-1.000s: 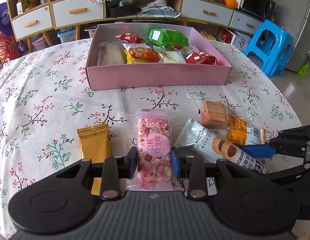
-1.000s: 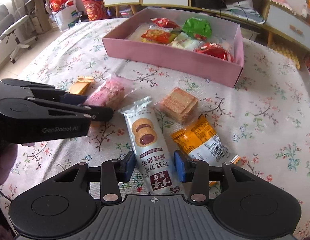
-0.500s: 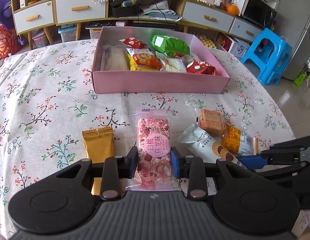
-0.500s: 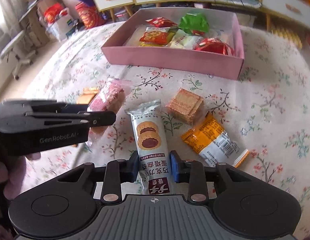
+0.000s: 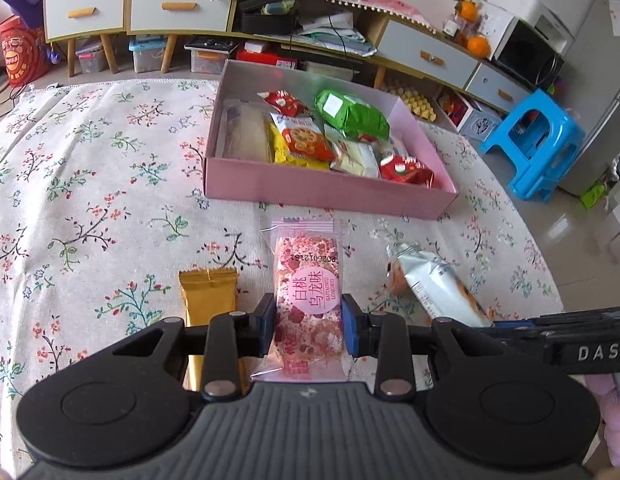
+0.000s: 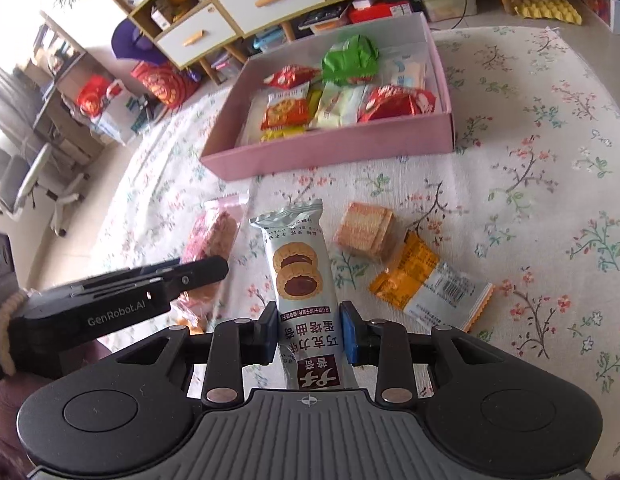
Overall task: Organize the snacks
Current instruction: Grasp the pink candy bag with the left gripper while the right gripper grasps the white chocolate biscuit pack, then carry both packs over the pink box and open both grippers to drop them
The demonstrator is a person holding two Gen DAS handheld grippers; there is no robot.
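Two packets are clamped and off the tablecloth (image 5: 89, 200), the left gripper (image 5: 308, 323) on the pink packet (image 5: 308, 300), the right gripper (image 6: 308, 330) on the cookie packet (image 6: 299, 280); next, I judge, carry both into the pink box (image 5: 330, 192).

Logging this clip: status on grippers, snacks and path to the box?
Left gripper shut on pink snack. Right gripper shut on cookie pack. Pink box ahead, part full. Nothing in the way.
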